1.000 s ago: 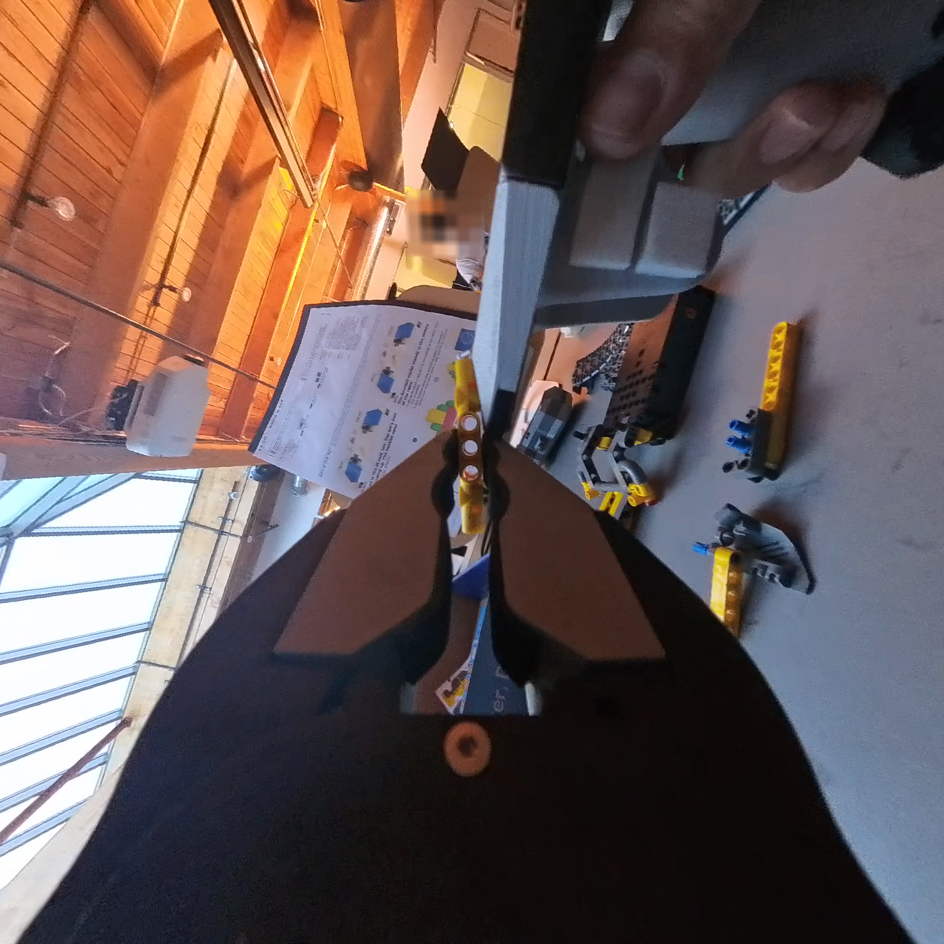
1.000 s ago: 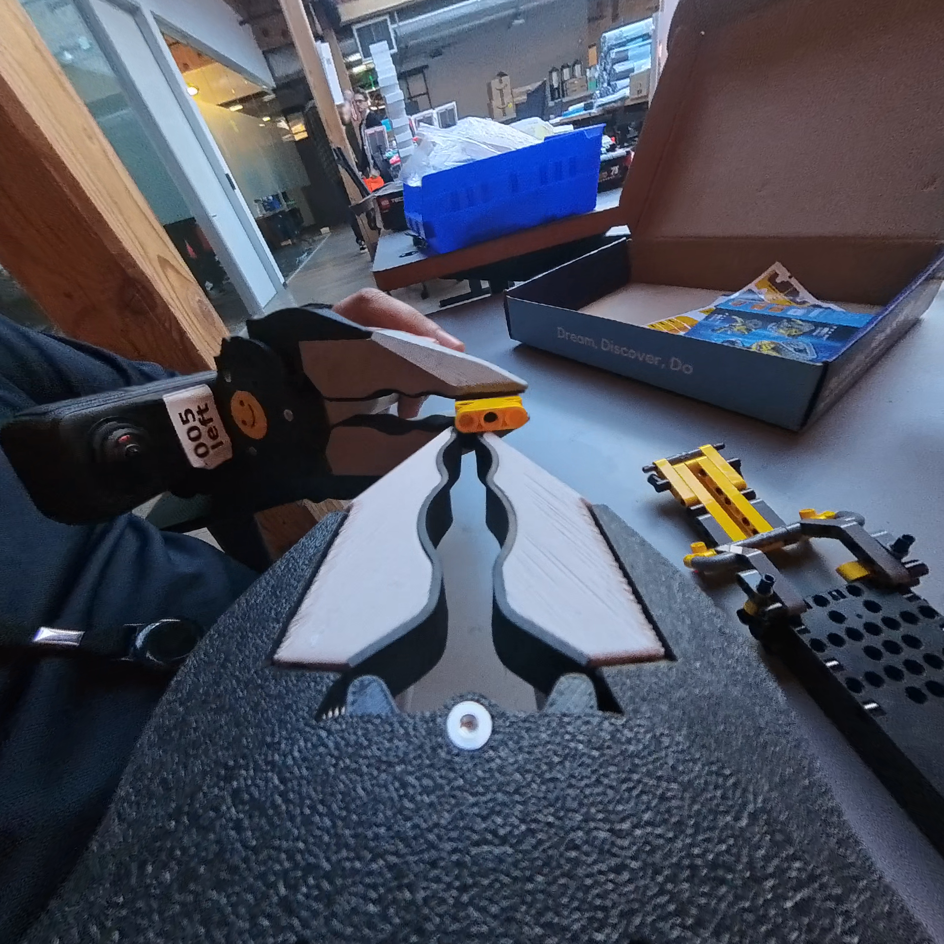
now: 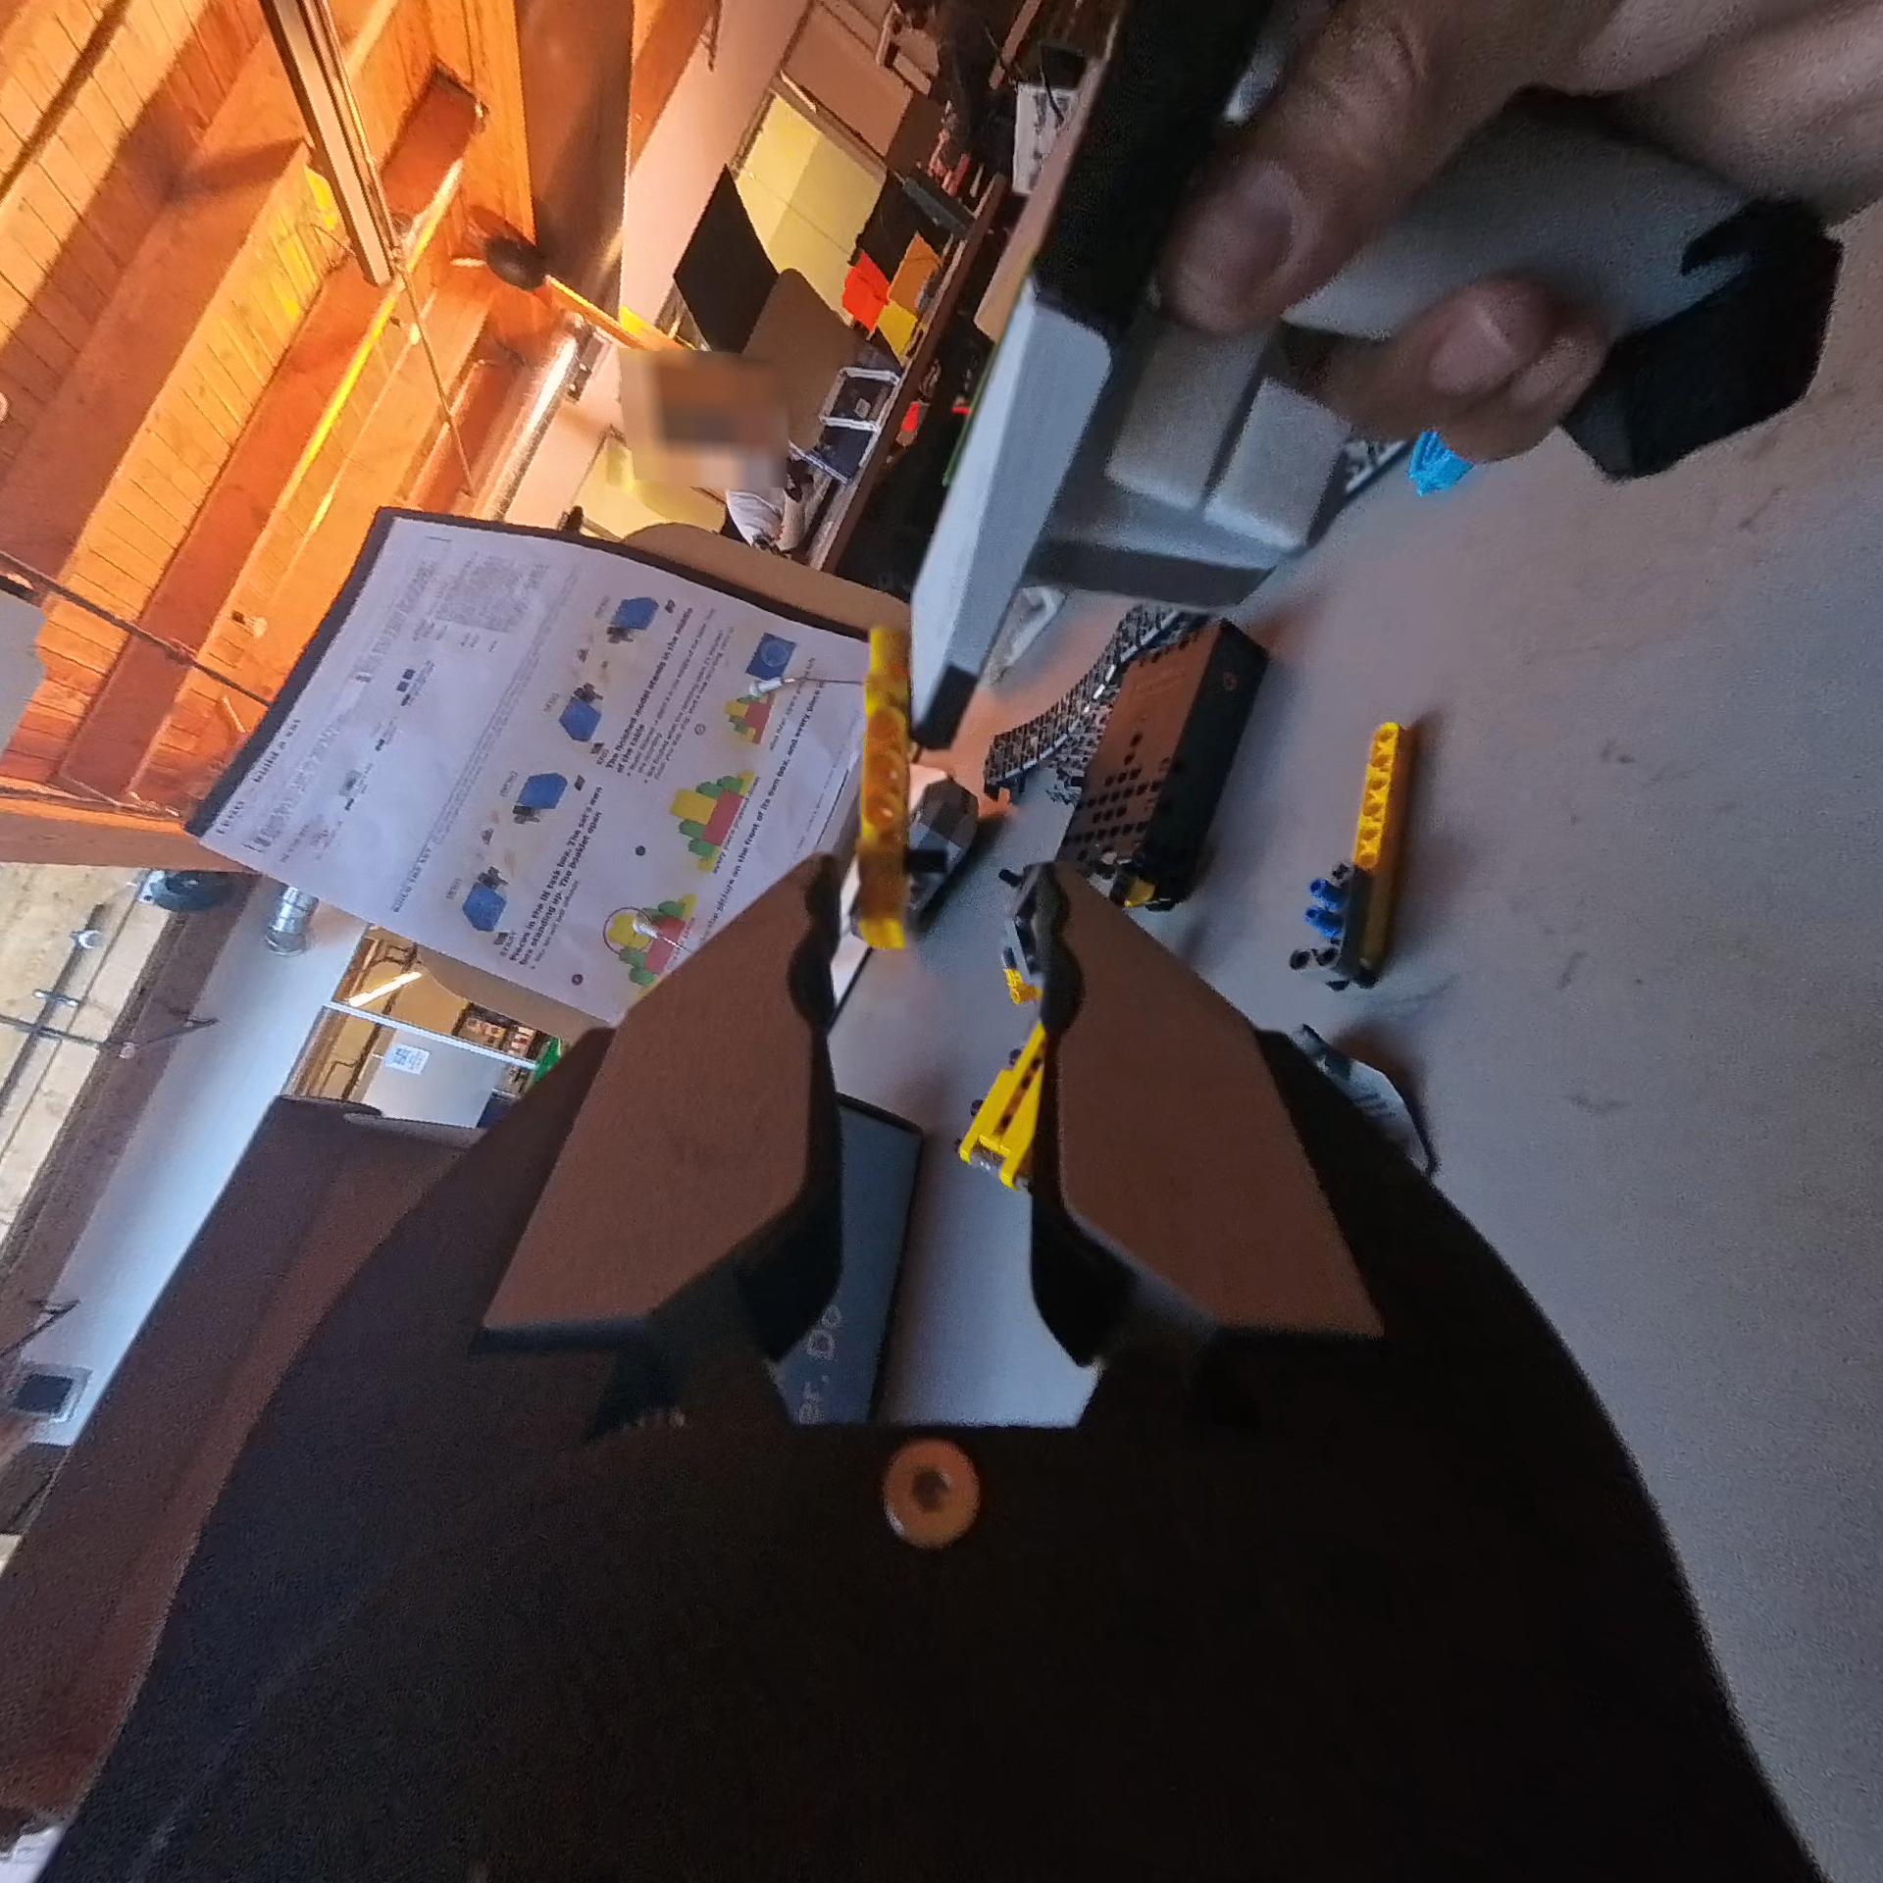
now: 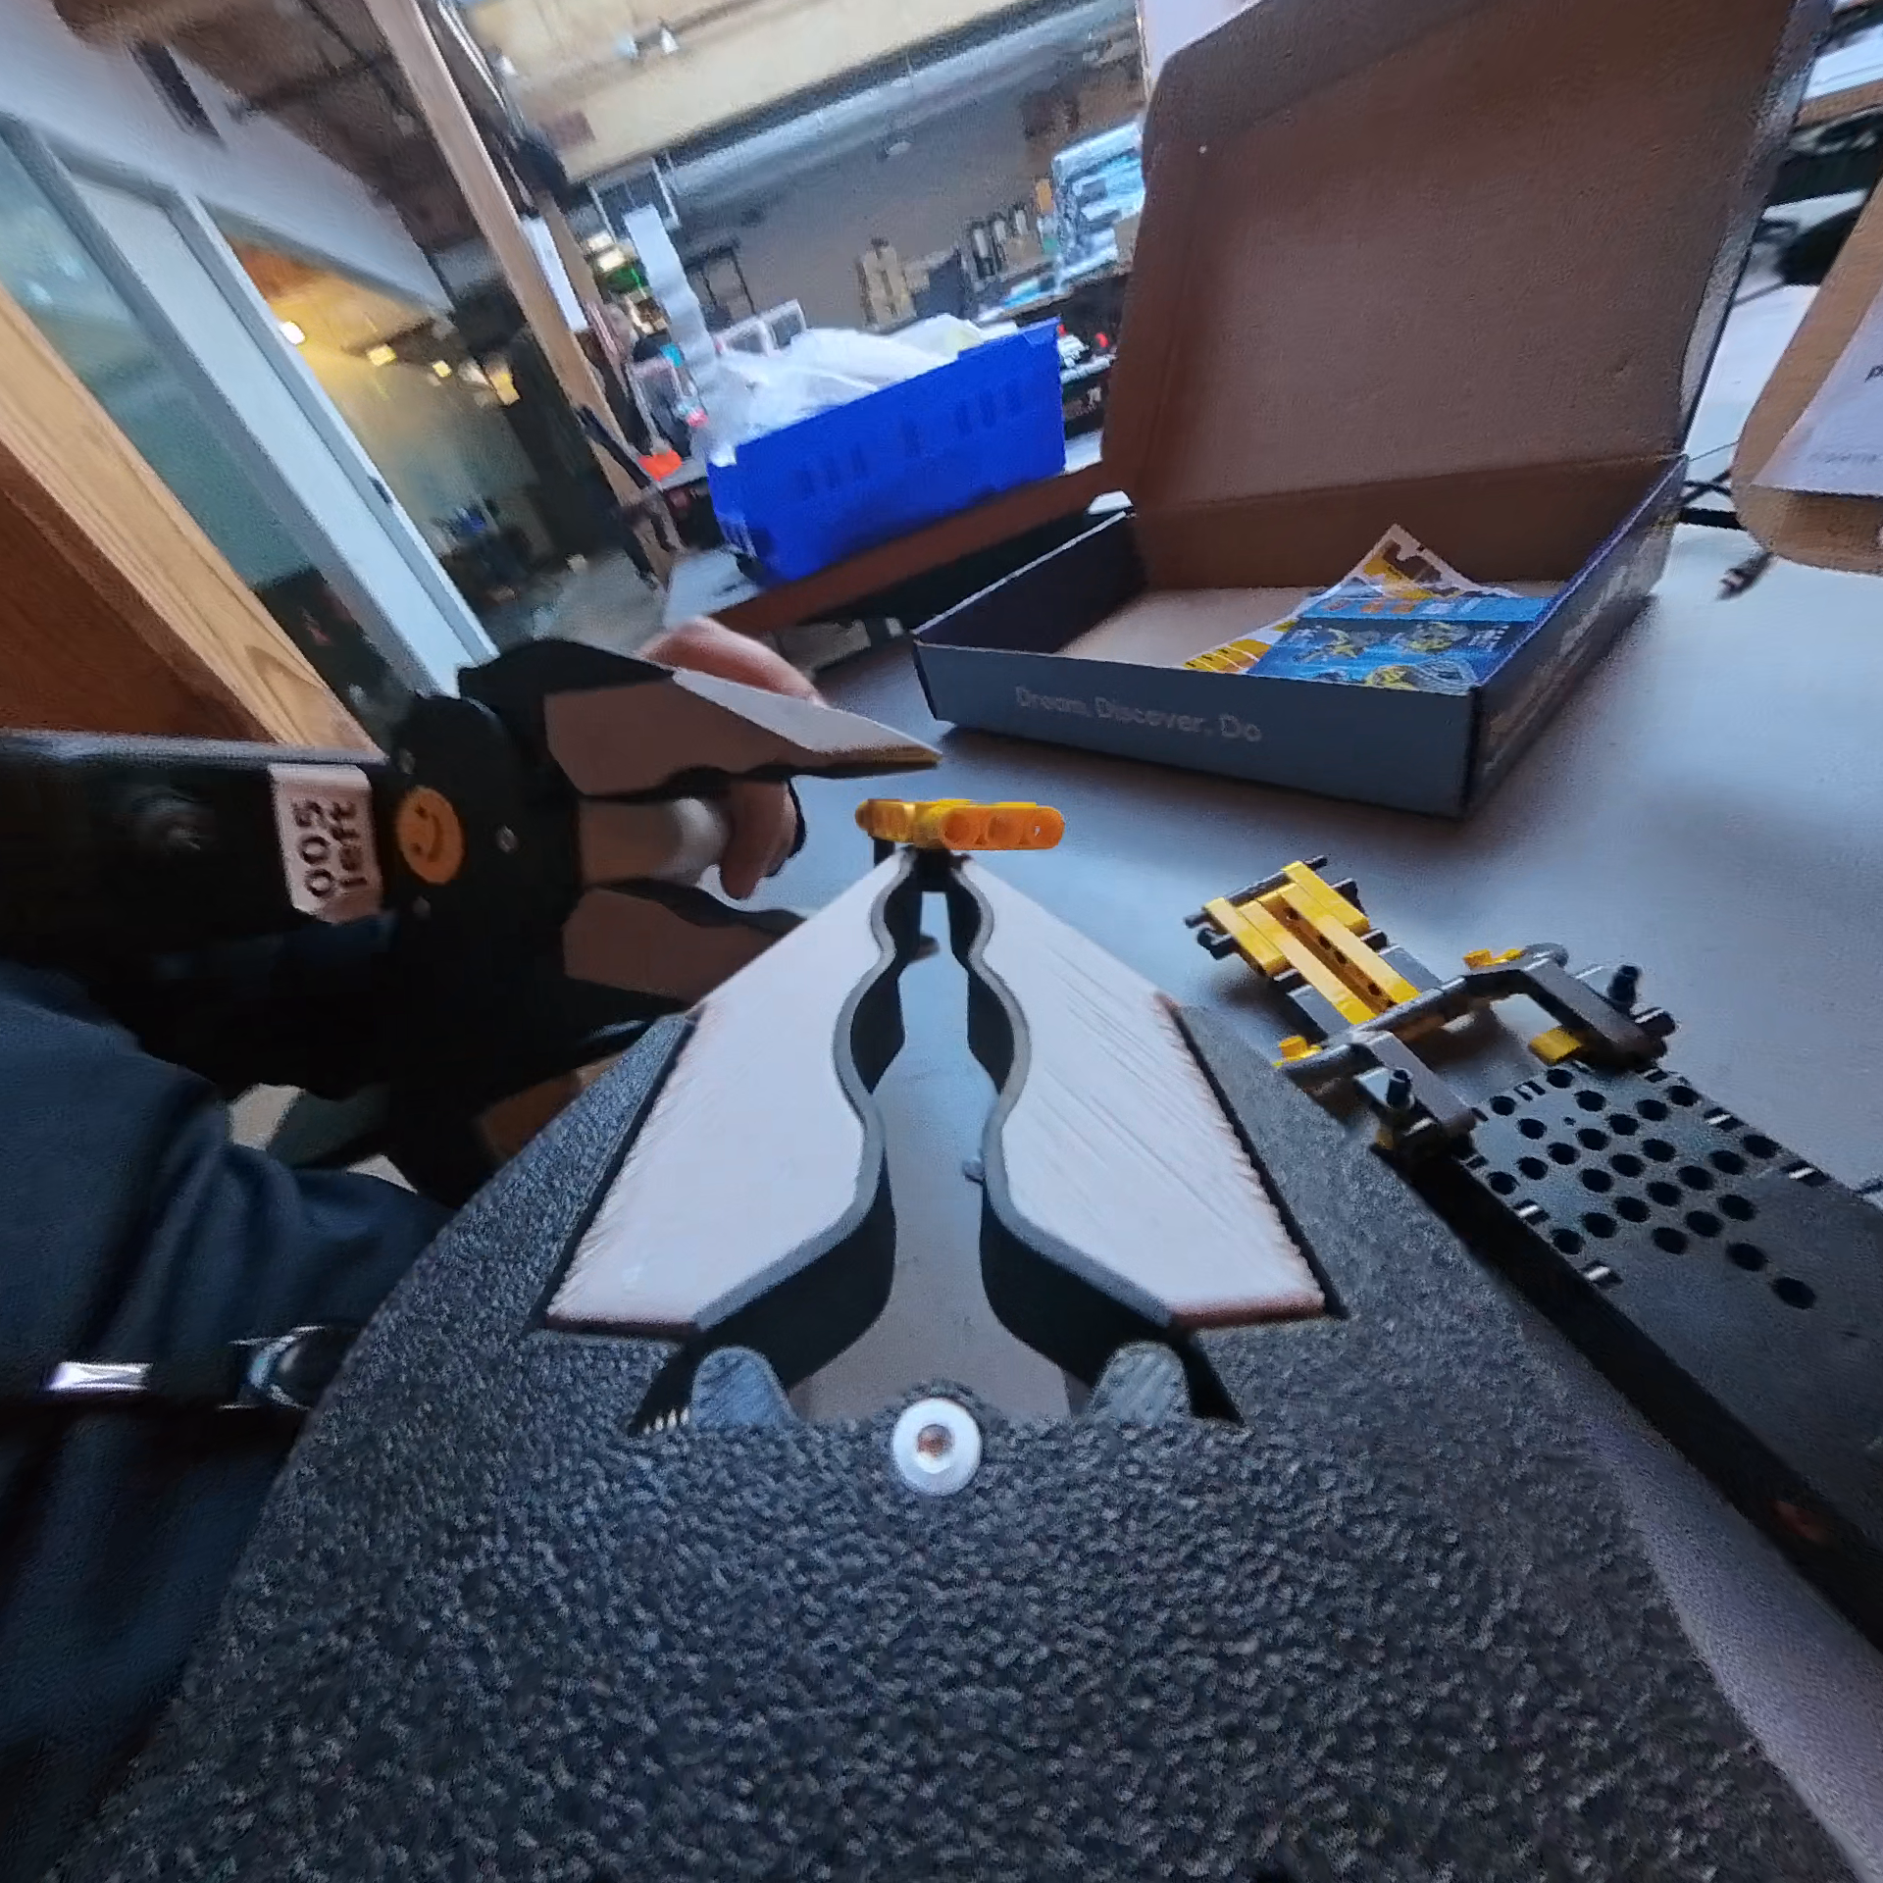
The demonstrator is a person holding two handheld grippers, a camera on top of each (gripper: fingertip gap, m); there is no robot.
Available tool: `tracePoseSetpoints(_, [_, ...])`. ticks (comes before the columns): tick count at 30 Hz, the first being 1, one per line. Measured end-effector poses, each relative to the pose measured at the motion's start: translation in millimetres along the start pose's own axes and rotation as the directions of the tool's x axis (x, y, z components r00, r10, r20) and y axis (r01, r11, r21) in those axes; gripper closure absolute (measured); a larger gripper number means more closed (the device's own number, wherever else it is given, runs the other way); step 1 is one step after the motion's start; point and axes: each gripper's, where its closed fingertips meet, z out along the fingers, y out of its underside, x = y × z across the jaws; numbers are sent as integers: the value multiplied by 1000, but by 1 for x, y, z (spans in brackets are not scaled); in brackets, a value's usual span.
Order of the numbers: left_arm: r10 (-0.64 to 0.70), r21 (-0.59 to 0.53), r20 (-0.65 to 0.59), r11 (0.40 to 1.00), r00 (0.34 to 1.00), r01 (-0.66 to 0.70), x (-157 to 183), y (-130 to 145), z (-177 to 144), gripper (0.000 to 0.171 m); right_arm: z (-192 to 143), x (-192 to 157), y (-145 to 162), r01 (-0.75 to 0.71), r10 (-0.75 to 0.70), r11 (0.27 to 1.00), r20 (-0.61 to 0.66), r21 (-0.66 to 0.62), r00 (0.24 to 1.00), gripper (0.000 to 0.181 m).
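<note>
Right tool (image 4: 925, 866) pinches a short yellow perforated plastic beam (image 4: 963, 823); left tool (image 3: 932, 902), rolled sideways, gapes empty just beside it above the grey worktop (image 4: 1681, 774).

A workshop or maker space in a timber-built hall: wooden ceiling beams (image 3: 204, 336), a glass partition (image 4: 153, 408), a blue storage crate (image 4: 897, 448) on a workbench, shelves of stacked boxes (image 4: 1100, 214) behind, and a grey table (image 3: 1630, 917) strewn with building-toy parts.
</note>
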Motion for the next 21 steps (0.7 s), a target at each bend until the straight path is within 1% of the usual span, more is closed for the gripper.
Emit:
tracePoseSetpoints(3, [-17,-10,-1,1000,1000,17,-2,6,1,133,-2,-1,-3,-60,59,998,42,16,997,181])
tracePoseSetpoints(5, [-19,8,11,1000,1000,19,-6,4,0,135,0,-7,0,-109,108,994,98,3,989,181])
tracePoseSetpoints(7, [6,40,23,999,1000,-7,-8,-2,-2,138,4,-16,4,-162,163,987,167,-21,972,181])
tracePoseSetpoints(9, [64,82,36,994,997,-66,-5,-10,-6,145,8,-24,10,-200,206,979,230,-48,951,181])
tracePoseSetpoints(10, [97,105,48,989,994,-102,-4,-13,-8,154,9,-28,12,-212,222,975,254,-65,941,181])
tracePoseSetpoints(11, [127,120,57,984,990,-133,-2,-14,-10,158,10,-30,14,-221,233,972,271,-76,934,181])
tracePoseSetpoints(12, [144,131,67,980,987,-151,-2,-15,-10,159,10,-32,14,-225,240,971,283,-83,929,181])
tracePoseSetpoints(14, [144,142,56,978,988,-151,0,-15,-11,159,9,-32,15,-209,230,973,283,-101,931,181])
tracePoseSetpoints(16, [137,125,38,982,990,-140,1,-13,-9,159,9,-30,17,-151,173,983,241,-106,955,181])
tracePoseSetpoints(19, [189,109,58,975,980,-194,1,-10,-9,160,10,-27,18,-49,71,991,177,-126,982,181])
tracePoseSetpoints(21, [223,107,74,967,972,-230,2,-12,-10,160,9,-28,18,-37,61,990,178,-136,982,181])
